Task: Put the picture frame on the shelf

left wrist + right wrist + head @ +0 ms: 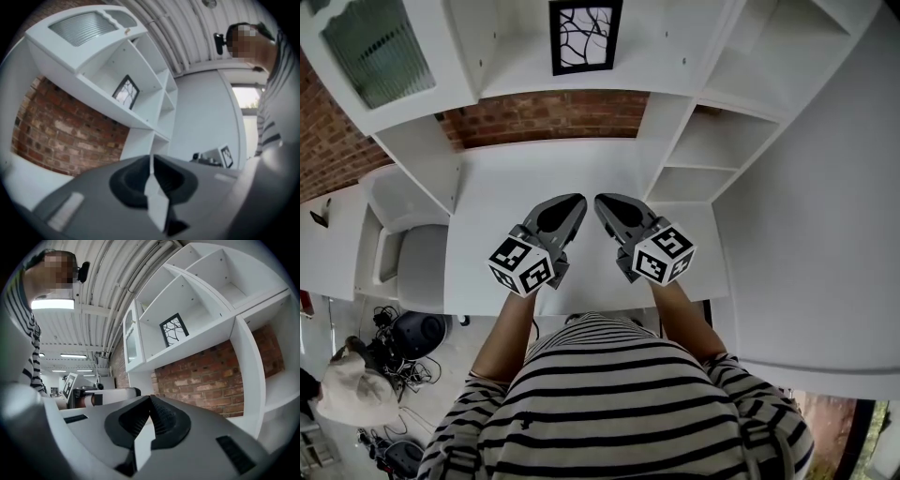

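the picture frame [585, 36] stands upright on the white shelf [652, 66] at the top centre of the head view, its black border around a white sheet with dark branching lines. bare board shows on both sides of it, more to the right than to the left, and its lower edge sits back from the shelf's front lip. below that lip a strip of brick wall [544, 117] runs across, and under it the white worktop [502, 187] lies open down to its near edge. the left gripper [575, 202] and the right gripper [606, 202] hover side by side over the middle of the worktop, near each other but apart, well below the frame. each gripper has its jaws together at the tips with nothing between them. upright panels close the worktop in at left and right. a cupboard door with ribbed glass [375, 47] fills the upper left of the frame, and open side compartments [708, 145] step up at the right. the person's striped shirt [619, 403] fills the bottom edge.
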`<state>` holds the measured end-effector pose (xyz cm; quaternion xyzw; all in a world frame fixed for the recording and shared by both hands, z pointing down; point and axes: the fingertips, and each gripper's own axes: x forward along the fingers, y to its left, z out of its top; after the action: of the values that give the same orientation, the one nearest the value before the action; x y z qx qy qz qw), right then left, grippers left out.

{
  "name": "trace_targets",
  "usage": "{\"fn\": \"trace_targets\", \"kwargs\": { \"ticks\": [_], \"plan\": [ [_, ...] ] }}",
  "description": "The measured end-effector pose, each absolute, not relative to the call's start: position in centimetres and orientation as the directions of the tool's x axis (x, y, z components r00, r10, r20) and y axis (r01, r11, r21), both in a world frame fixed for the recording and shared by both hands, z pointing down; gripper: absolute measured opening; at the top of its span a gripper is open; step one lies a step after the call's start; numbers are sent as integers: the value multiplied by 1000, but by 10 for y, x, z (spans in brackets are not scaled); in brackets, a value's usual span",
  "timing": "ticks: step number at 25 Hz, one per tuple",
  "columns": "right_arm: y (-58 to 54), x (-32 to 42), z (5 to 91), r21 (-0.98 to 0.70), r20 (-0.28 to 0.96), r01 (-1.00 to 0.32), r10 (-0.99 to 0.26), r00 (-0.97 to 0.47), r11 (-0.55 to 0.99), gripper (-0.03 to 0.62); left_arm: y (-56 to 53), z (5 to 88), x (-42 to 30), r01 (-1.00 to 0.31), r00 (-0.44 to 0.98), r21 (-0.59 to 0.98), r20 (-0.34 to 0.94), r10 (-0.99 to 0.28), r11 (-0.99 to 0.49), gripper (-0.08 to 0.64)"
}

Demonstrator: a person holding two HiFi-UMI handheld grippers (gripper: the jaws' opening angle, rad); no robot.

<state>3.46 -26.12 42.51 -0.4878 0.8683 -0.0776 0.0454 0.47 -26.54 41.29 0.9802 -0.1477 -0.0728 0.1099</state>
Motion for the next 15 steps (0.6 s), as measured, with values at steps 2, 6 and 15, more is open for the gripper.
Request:
{"fn": "trace_targets", "kwargs": {
  "ticks": [2,6,15],
  "plan": [
    [-249,32,435,-185,18,-832,-844,-536,524,9,-256,422,2,-277,946,245,-98,-308,-929,28],
    [-229,36,444,-188,40,-818,-828,-559,544,8,-241,429,-1,-288,943,262,-92,-321,-921,28],
    [-203,47,437,-132,41,-766,-769,-638,629,8,-214,426,21,-289,934,275,-128,-333,-917,28]
  ]
}}
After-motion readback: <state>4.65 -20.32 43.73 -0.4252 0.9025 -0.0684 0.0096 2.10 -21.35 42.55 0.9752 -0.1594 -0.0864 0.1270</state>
